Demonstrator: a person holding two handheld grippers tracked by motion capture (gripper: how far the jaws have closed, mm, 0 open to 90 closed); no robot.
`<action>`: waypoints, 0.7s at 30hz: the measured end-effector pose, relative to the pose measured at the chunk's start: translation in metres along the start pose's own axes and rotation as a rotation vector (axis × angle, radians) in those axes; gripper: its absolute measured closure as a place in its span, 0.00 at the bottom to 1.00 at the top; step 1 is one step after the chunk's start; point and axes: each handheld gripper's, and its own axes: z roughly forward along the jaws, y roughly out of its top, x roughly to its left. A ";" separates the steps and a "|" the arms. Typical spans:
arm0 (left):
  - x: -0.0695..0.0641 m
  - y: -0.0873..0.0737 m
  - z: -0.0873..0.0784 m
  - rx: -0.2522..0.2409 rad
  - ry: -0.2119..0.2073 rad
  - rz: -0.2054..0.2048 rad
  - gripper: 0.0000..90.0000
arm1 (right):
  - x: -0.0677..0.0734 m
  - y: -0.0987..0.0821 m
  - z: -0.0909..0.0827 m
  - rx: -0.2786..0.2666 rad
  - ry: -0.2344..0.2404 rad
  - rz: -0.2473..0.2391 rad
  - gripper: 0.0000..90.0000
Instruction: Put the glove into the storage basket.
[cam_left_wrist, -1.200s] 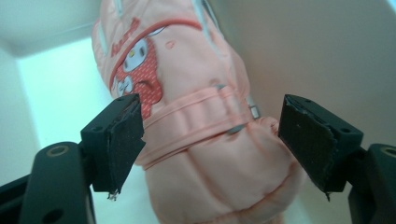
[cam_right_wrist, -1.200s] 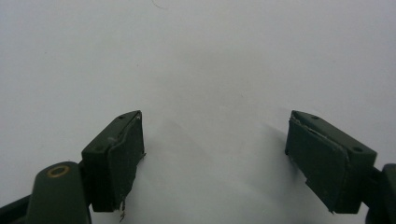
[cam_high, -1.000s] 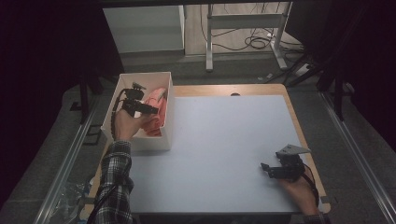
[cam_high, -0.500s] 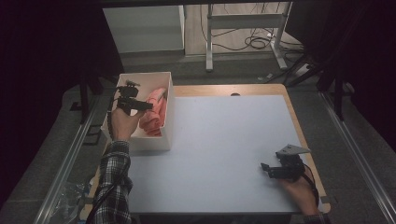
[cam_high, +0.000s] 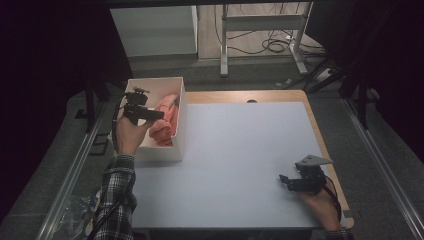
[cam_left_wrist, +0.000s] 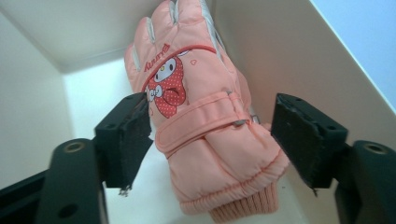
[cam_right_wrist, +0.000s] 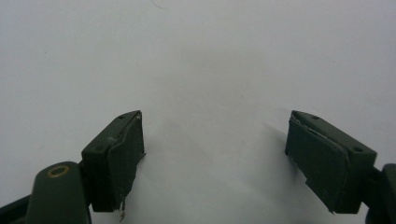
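Glove (cam_left_wrist: 205, 126), pink and padded w/ a cartoon patch, a strap across the wrist and a ribbed knit cuff, lies inside a white box (cam_high: 176, 145) at the table's left edge, its fingers pointing toward the far wall of the box and its cuff toward the camera in the left gripper view. Left gripper (cam_left_wrist: 212, 140) hangs just above it; its jaws have just been opening again, and now stand spread either side of the wrist strap, pads clear of the fabric, nothing pinched. Judged by looks, the glove is light, soft and squashy, not fragile, w/ a slick shell that could slide under the pads; the strap or the ribbed cuff looks the surest place to take hold. High view shows a pink heap in the box that may be more than one glove; the gripper view shows one for certain. Count otherwise: one box, one white table (cam_high: 240, 145), two grippers. Right gripper (cam_right_wrist: 215, 154) rests low near the table's right front corner, well apart from the box, jaws spread wide over bare surface, holding nothing.
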 end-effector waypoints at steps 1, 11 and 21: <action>0.000 0.000 -0.001 0.001 0.000 0.007 0.28 | 0.000 0.000 0.000 0.000 -0.001 0.000 0.22; -0.006 -0.016 -0.021 -0.037 -0.014 0.044 0.14 | 0.000 0.000 0.000 0.000 -0.001 -0.001 0.22; -0.022 -0.049 -0.045 -0.090 -0.065 0.082 0.05 | 0.000 0.000 0.000 0.002 -0.002 -0.002 0.22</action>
